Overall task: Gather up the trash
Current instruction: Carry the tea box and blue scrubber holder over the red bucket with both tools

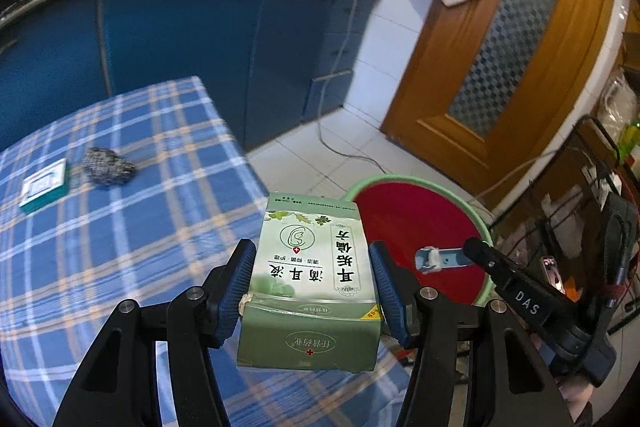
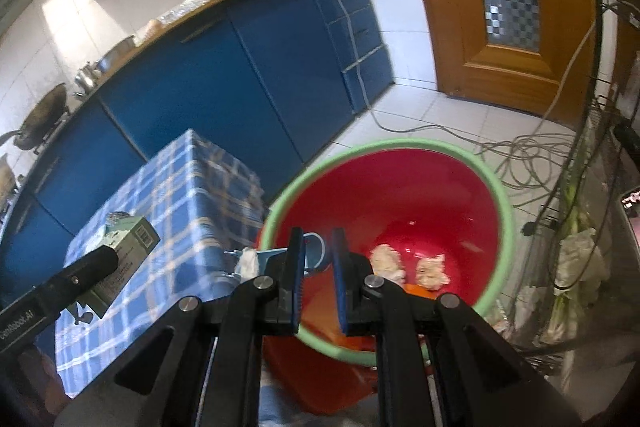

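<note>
Left wrist view shows the left gripper clamped across the sides of a green carton, its blue pads pressing both long faces so the carton rides level and cannot slip while carried. It hangs low in the frame's centre, over the near corner of the worktop with its blue checked cloth, right beside the red basin with a green rim that evidently serves as the trash bin. At lower right, the right gripper pinches a thin blue strip with a white wad at its end, held out over the basin's red interior; in the right wrist view that gripper is nearly closed on the strip, which pokes out toward the left of its fingers. Two pale crumpled wads already lie in the basin bottom. On the worktop, at middle left of the left wrist view, a teal box and a dark crumpled lump remain, probably still to collect. The cloth's corner edge sits just beside the basin rim, so the carton seems to need only a short sideways carry. Open floor lies beyond, though cables trail near the rim at right.
</note>
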`<state>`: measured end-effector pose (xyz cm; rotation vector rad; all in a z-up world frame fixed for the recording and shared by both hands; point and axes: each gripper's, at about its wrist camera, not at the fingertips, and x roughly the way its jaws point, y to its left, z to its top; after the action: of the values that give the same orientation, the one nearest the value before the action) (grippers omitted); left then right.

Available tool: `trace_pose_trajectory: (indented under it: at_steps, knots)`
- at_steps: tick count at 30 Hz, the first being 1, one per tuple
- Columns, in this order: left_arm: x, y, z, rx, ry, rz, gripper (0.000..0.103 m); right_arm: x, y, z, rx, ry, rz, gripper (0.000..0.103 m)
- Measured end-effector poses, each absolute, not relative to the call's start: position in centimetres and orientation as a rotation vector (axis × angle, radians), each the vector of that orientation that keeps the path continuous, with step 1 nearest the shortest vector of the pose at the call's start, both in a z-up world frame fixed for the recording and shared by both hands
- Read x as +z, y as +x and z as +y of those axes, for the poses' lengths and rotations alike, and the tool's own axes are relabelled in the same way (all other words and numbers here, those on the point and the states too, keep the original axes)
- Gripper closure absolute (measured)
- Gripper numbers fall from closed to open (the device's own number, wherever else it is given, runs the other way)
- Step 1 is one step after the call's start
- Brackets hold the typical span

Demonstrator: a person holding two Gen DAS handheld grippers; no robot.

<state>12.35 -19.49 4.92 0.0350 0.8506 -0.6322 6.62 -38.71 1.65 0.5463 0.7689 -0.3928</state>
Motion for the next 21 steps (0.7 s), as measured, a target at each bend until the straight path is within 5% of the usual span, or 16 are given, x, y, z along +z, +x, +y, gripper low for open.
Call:
trace_pose_trajectory:
  at_steps: [21]
  knots:
    - [0.4, 12.8, -25.9, -0.711, 0.117, 0.927, 0.043, -3.6, 4.5, -43.1, -0.515, 0.595, 0.869, 0.083]
